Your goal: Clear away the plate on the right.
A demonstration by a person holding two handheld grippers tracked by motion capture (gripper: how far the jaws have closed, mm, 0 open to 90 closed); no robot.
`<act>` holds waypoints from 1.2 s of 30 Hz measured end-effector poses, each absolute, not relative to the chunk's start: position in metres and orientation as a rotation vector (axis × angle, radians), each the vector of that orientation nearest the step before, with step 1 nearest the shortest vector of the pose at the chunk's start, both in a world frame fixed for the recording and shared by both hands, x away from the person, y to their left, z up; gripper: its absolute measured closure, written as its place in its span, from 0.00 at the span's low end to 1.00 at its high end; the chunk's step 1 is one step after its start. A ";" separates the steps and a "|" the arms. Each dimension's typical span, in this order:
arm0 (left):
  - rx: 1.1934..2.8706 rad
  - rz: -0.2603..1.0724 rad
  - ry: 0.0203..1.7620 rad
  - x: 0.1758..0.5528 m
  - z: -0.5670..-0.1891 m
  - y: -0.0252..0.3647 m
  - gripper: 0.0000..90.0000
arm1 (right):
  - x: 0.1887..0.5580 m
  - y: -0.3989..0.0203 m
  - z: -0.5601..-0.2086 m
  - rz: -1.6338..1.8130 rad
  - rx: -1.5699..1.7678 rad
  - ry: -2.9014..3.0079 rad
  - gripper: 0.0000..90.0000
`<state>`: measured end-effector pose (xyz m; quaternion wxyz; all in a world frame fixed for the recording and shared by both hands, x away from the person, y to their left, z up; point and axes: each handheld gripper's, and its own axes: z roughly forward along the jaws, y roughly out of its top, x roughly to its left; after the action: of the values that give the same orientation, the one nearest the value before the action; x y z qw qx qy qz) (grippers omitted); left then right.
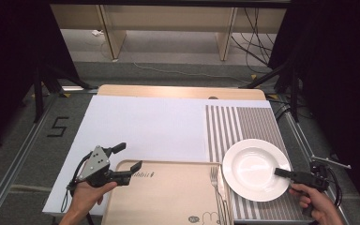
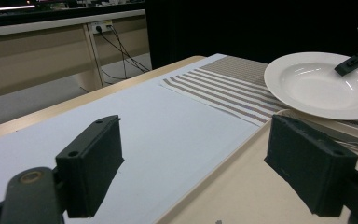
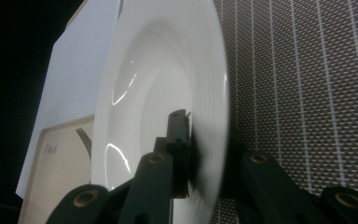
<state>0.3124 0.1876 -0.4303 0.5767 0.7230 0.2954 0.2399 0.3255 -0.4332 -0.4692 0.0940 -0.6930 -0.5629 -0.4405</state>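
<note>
A white plate point(image 1: 251, 164) lies on the striped placemat point(image 1: 243, 123), right of the tray point(image 1: 168, 197). The right gripper point(image 1: 286, 173) clamps its rim; the left gripper point(image 1: 129, 159) gapes empty over the tray.

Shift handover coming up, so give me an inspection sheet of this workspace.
Surface: table under a white sheet and a striped mat.
Job's things: white plate on the mat, its rim between the right gripper's jaws.
Clutter: tray with a fork.
Grippers: right gripper shut on plate; left gripper open, over the tray's corner.
Cables: several on the floor.
Surroundings: wooden desk legs, dark curtains.
</note>
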 end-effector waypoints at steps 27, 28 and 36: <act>1.690 0.565 0.694 0.313 -0.430 0.188 0.20 | 0.327 -0.434 -0.473 -1.351 -2.091 -1.619 0.92; 1.689 0.565 0.694 0.313 -0.430 0.188 0.20 | 0.326 -0.434 -0.472 -1.351 -2.101 -1.611 0.92; 1.685 0.568 0.696 0.313 -0.430 0.188 0.20 | 0.325 -0.436 -0.470 -1.415 -2.111 -1.566 0.92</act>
<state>0.3128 0.1881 -0.4300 0.5778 0.7202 0.2976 0.2426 0.3253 -0.4361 -0.4698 0.0781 -0.7051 -0.5230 -0.4725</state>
